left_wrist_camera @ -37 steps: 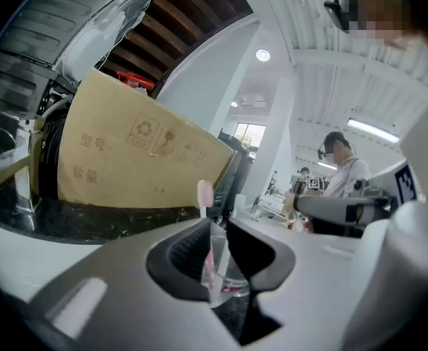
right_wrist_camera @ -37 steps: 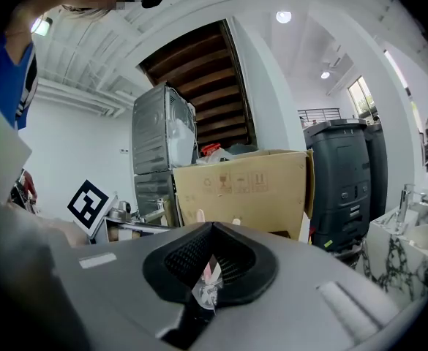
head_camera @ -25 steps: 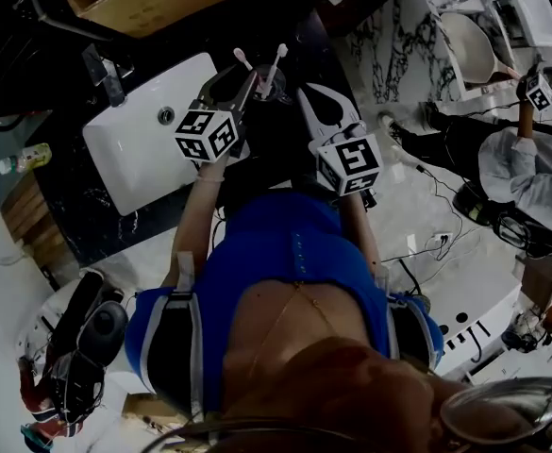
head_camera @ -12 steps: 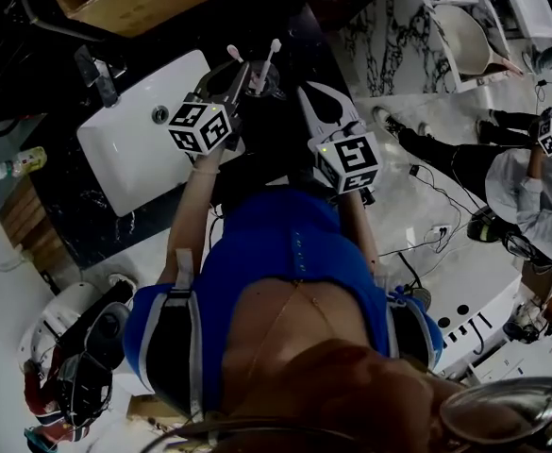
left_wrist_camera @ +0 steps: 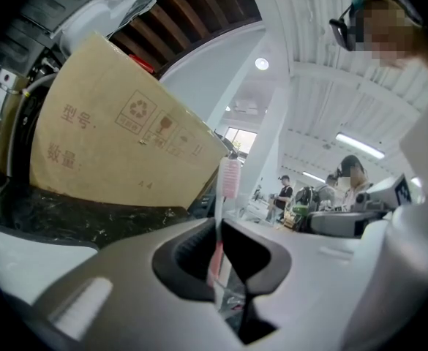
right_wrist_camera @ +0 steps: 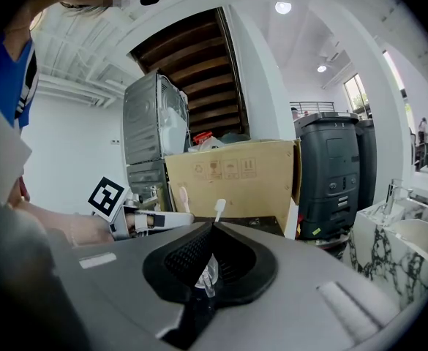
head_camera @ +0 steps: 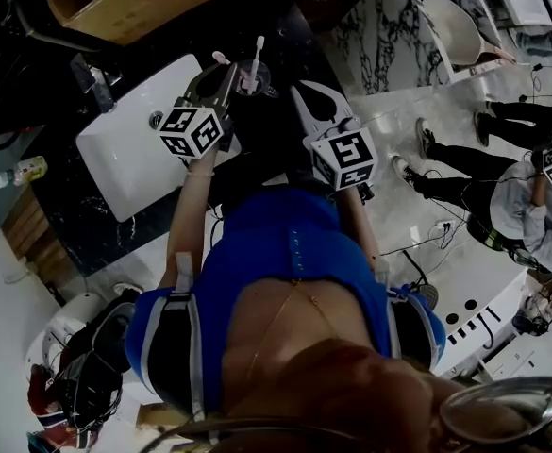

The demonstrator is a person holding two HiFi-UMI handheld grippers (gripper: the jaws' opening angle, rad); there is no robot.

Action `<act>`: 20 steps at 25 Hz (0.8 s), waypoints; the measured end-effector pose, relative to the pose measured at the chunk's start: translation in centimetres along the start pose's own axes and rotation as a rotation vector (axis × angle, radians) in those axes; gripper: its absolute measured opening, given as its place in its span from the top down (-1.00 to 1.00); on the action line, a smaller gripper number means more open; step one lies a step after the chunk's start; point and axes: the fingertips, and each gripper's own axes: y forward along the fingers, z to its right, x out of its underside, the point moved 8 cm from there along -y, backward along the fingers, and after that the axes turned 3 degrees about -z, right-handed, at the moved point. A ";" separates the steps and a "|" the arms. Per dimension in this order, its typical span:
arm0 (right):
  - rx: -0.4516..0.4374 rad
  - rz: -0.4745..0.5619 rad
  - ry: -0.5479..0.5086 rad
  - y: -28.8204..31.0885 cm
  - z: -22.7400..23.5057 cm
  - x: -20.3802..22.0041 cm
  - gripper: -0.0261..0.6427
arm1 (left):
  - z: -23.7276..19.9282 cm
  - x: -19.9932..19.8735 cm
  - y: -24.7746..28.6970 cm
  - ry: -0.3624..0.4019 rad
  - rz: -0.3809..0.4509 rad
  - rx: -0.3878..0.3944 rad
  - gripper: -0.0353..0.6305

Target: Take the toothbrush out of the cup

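We grasp: left claw (left_wrist_camera: 219,229) has just been closing, clamped on pink toothbrush (left_wrist_camera: 229,178); right claw (right_wrist_camera: 214,227) together. Next we lift straight out of cup (head_camera: 264,85).

Pink toothbrush (left_wrist_camera: 230,178) with a paler neck; white toothbrush (right_wrist_camera: 219,208). Plain white sink (head_camera: 129,163) in a black counter (head_camera: 63,220) with faint pale veining. Brown cardboard box (left_wrist_camera: 118,134), printed with dull red symbols and characters. Bright blue top (head_camera: 285,258). Dark grey bins (right_wrist_camera: 338,178). White marble block (right_wrist_camera: 367,254) with black veins.
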 end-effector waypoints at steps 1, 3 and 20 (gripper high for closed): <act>0.001 0.002 0.001 -0.1 0.0 0.0 0.91 | 0.1 -0.2 -0.1 0.004 0.005 0.002 0.82; 0.002 0.008 0.002 -0.2 -0.1 -0.1 0.91 | 0.3 -0.5 -0.4 0.014 0.013 0.001 0.81; -0.024 0.044 -0.008 -1.7 -1.4 -0.4 0.91 | 3.3 -5.0 -5.7 0.120 0.132 -0.034 0.82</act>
